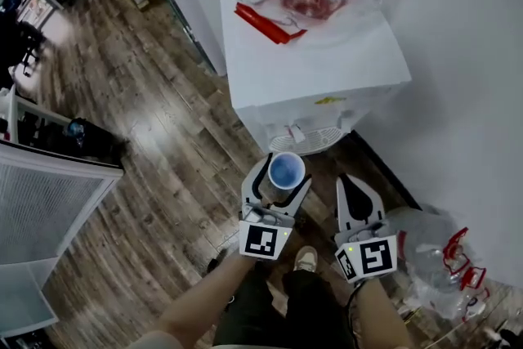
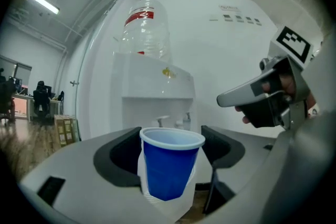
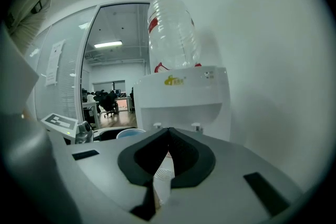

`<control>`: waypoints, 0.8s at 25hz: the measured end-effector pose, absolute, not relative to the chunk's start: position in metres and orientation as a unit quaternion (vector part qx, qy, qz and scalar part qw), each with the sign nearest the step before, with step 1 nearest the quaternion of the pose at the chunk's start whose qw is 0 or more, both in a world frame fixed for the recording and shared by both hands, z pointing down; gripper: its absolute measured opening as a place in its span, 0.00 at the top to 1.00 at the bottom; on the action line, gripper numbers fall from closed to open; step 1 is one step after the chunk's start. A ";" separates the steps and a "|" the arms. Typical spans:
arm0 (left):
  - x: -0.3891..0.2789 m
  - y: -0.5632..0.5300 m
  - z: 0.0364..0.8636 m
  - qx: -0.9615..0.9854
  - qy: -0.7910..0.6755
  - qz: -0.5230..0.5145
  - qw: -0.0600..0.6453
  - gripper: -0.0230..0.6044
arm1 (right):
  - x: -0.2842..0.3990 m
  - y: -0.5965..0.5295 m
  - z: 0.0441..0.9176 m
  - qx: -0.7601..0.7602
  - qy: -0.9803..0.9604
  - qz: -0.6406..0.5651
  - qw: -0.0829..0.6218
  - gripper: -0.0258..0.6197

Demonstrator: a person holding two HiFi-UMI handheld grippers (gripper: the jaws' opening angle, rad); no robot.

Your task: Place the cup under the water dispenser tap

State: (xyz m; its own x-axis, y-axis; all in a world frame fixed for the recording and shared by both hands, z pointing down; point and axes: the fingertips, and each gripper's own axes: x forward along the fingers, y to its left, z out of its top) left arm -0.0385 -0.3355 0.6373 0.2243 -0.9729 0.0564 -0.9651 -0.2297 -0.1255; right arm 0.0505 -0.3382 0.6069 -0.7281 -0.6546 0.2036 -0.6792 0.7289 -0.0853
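Left gripper (image 1: 283, 179) clamps the cup (image 1: 286, 169); right gripper (image 1: 352, 183) closed, empty. Dispenser (image 1: 310, 86) straight ahead, wall (image 1: 470, 29) beside it. Only the head view catches the floor bottle (image 1: 431, 259).

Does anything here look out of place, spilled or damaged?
One thing: a clear water bottle seems to lie on its side on the floor by the wall, right of the dispenser. No spill shows, and the blue cup sits upright in the left gripper.
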 end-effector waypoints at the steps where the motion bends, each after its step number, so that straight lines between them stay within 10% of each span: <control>1: -0.040 -0.341 0.650 -0.775 0.628 -0.065 0.027 0.39 | 0.049 -0.341 0.617 0.359 -0.926 0.078 0.082 0.95; 20: -0.065 -0.405 0.784 -0.699 0.715 -0.007 0.010 0.39 | 0.042 -0.382 0.740 0.371 -0.918 0.098 0.095 0.95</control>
State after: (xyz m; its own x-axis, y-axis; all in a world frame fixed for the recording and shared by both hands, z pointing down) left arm -0.0653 -0.4052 0.7841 -0.0216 -0.9998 -0.0052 -0.9995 0.0217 -0.0241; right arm 0.0415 -0.3821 0.7404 -0.7064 -0.6631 0.2476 -0.7005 0.7051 -0.1100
